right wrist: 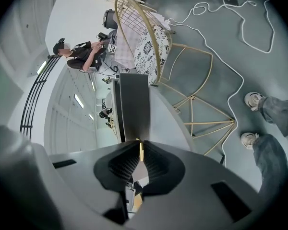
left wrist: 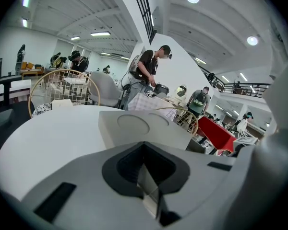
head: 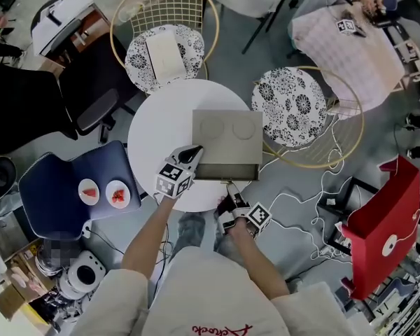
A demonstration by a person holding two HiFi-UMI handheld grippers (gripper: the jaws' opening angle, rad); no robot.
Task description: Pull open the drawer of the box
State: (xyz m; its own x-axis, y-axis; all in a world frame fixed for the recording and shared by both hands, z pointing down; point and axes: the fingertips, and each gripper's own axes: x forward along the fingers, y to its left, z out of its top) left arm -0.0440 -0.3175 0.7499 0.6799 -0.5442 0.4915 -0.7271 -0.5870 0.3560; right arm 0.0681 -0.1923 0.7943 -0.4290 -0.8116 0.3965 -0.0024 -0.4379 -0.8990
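Observation:
A flat grey box [head: 227,133] with two round marks on its lid lies on the round white table [head: 157,128]. Its dark drawer front [head: 226,171] faces me. My right gripper [head: 231,187] is at the middle of that front. In the right gripper view the right gripper [right wrist: 140,151] is shut on a thin gold drawer pull [right wrist: 141,146], with the box [right wrist: 133,104] just beyond. My left gripper [head: 194,150] is shut and empty, its tips at the box's near left corner. The left gripper view shows the left gripper [left wrist: 144,158] low over the tabletop, facing the box [left wrist: 144,127].
Two gold wire chairs with patterned cushions [head: 164,54] [head: 290,107] stand behind and to the right of the table. A blue seat [head: 73,187] with two plates is at the left, a red chair [head: 385,226] at the right. White cables [head: 304,208] trail over the floor.

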